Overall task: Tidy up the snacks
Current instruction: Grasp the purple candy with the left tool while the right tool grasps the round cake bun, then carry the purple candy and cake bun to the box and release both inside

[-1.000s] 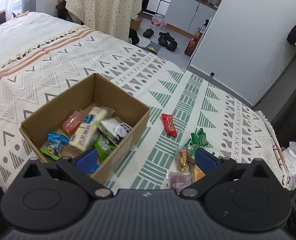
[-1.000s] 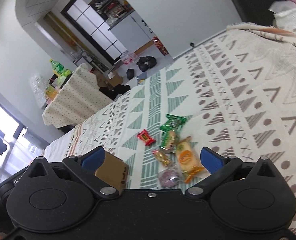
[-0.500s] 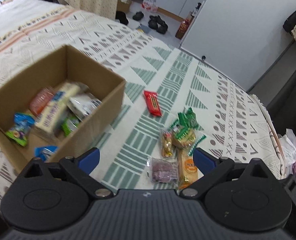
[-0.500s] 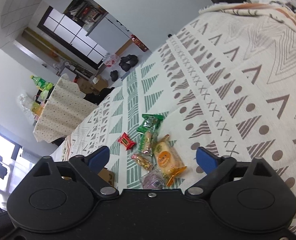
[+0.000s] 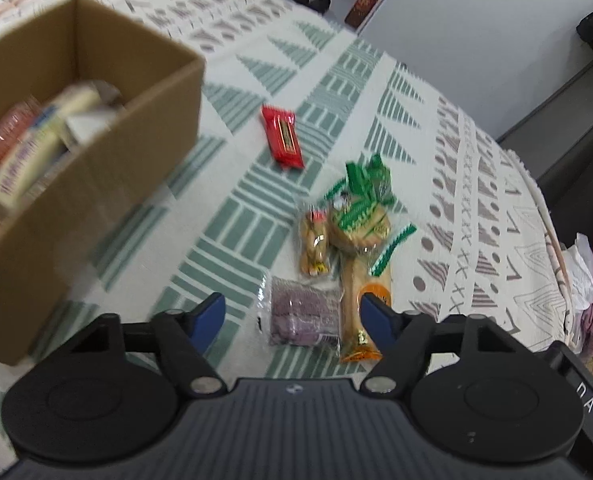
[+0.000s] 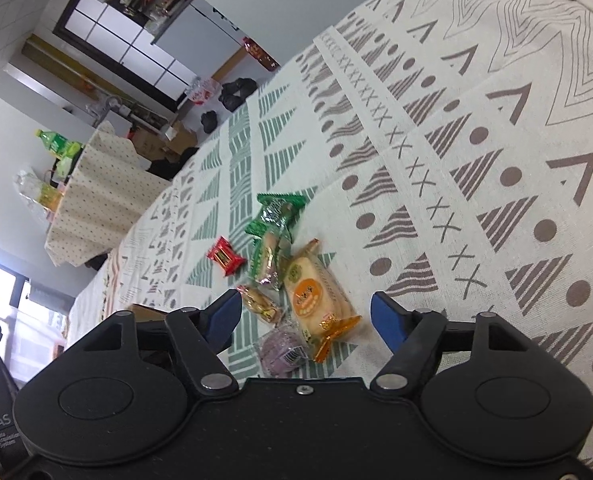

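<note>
Both grippers hang with fingers spread, holding nothing. The left gripper [image 5: 292,318] is above the purple snack pack [image 5: 302,312]. Just right of it, the orange-labelled biscuit pack [image 5: 366,300] lies long axis near-to-far. The cardboard box [image 5: 96,160] sits far left. The right gripper [image 6: 306,322] faces the same pile.

Your left gripper [image 5: 292,316] hung with fingers spread over the purple packet [image 5: 302,312]; the orange-label packet [image 5: 366,300] pressed against that packet's right side, crowding your right finger; bare bedspread [image 5: 232,240] lay open on the left; the cardboard box [image 5: 96,152] walled off the far left; the red bar [image 5: 282,136] lay apart, with room all round.
</note>
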Demonstrator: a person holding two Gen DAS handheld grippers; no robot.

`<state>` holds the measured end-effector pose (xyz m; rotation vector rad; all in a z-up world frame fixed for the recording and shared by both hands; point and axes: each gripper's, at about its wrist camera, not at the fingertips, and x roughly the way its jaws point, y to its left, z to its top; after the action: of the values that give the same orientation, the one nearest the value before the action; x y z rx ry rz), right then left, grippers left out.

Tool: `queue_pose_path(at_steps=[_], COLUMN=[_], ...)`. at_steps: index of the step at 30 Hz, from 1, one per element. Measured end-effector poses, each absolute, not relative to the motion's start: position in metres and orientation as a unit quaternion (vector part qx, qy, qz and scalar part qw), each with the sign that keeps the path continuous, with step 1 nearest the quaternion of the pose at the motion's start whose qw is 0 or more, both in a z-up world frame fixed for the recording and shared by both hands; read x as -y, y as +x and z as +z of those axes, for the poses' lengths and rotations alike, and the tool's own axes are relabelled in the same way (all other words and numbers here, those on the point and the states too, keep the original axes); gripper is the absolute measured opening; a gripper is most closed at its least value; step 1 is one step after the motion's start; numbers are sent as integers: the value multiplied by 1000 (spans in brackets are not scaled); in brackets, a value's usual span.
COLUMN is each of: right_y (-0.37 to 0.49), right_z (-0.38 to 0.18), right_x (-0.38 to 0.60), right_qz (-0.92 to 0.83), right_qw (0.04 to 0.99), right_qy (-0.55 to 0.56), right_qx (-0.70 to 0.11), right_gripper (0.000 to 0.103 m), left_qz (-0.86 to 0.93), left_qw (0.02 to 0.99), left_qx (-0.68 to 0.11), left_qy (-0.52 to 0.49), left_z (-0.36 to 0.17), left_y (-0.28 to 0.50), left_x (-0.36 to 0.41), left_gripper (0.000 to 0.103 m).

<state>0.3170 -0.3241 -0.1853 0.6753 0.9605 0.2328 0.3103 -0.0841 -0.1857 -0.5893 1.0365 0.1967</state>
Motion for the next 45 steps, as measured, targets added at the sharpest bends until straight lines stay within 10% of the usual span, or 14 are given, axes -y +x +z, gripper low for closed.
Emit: queue_pose_path(at_steps=[10, 18, 33, 37, 45], right_y=[333, 344, 351, 351, 342], right_z=[-210, -223, -223, -223, -210], right_x=[321, 311, 277, 267, 271], right_qz=[97, 101, 116, 114, 130], right_qw=[811, 806, 836, 847, 844], right_qy=[320, 304, 217, 183, 208], right_qx=[-480, -498, -490, -486, -477], right_gripper=[68, 68, 67, 41, 30], left_qz=[86, 107, 131, 136, 143], left_qw=[809, 799, 804, 812, 825], left_qx=[-514, -540, -517, -504, -482], left_qy=[-272, -244, -262, -260, -257], left_z=[-211, -210, -197, -184, -163], left_y=[333, 347, 341, 335, 317], left_x=[92, 86, 56, 52, 45], left_gripper=[64, 36, 35, 35, 35])
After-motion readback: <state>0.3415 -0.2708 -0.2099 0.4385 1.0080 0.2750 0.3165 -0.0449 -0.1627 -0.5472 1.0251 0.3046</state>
